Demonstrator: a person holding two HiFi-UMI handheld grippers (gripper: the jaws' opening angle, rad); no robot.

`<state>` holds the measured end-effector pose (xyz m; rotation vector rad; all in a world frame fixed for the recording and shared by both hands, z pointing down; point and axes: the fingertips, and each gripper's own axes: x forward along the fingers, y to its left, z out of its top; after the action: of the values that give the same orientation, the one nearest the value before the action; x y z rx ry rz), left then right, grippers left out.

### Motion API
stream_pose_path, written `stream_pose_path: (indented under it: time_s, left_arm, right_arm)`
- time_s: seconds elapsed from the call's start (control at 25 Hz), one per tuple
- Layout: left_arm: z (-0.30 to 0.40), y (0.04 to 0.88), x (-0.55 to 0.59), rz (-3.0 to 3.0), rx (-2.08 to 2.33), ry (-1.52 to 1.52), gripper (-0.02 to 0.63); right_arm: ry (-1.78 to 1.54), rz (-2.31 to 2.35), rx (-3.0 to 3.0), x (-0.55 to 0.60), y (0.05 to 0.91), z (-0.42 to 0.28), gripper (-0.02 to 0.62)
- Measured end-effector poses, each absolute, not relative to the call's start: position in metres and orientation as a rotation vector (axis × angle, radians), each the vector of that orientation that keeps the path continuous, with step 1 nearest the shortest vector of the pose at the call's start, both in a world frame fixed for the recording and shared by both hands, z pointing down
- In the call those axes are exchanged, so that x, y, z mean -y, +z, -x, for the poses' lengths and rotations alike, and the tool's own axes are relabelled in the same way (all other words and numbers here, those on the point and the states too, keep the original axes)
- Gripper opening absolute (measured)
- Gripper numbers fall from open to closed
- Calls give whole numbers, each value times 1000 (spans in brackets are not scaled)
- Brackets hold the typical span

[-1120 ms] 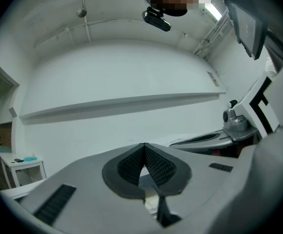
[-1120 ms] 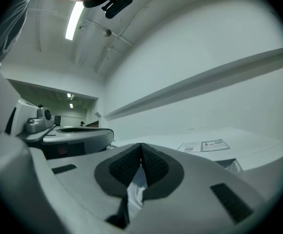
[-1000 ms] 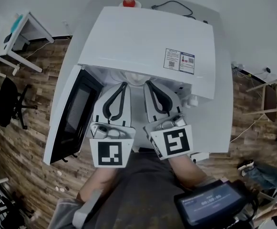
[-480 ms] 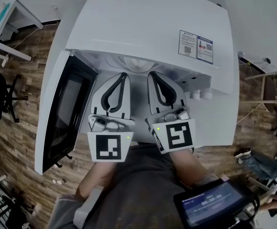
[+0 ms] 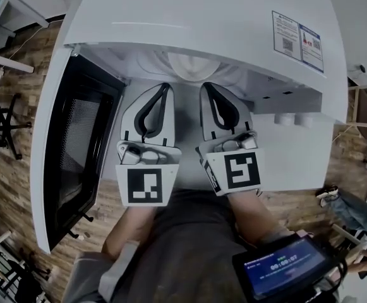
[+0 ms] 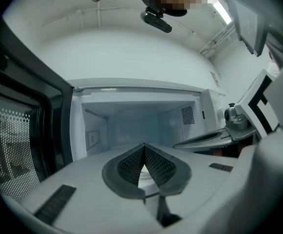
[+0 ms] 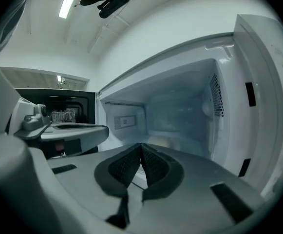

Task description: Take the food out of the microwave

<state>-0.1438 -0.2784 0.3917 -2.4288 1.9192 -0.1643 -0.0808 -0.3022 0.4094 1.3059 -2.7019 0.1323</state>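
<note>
A white microwave (image 5: 202, 17) stands with its dark-windowed door (image 5: 76, 144) swung open to the left. Just inside the cavity mouth a white round dish (image 5: 192, 65) shows under the top's edge. My left gripper (image 5: 164, 88) and right gripper (image 5: 207, 87) are side by side in front of the opening, both pointing into it, tips at its threshold. In the left gripper view the left gripper (image 6: 144, 145) is shut, empty, facing the pale cavity (image 6: 136, 123). In the right gripper view the right gripper (image 7: 141, 145) is shut and empty too; a pale shape (image 7: 166, 143) lies on the cavity floor beyond it.
Two white knobs (image 5: 294, 118) sit on the microwave's front at the right. A printed label (image 5: 300, 40) is on its top. A screen device (image 5: 284, 267) is at the lower right. Wooden floor (image 5: 19, 188) surrounds; a white table (image 5: 6, 17) stands far left.
Both grippers have sunk together and stayed shut. The microwave now looms larger in the head view, and its opening and the dish sit closer to the gripper tips.
</note>
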Motion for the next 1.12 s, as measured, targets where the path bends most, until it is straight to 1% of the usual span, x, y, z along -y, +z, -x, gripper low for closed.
stream_pose_path:
  time_s: [0.24, 0.76, 1.12]
  left_arm:
    - [145, 398, 284, 2457, -1930, -105, 8]
    - [160, 406, 298, 2520, -1967, -138, 8]
    - [164, 398, 298, 2540, -1980, -143, 8]
  right_arm:
    - [147, -1298, 2658, 309, 424, 88, 6]
    - [184, -1302, 2428, 346, 446, 104, 6]
    - [182, -1240, 2378, 343, 446, 114, 6]
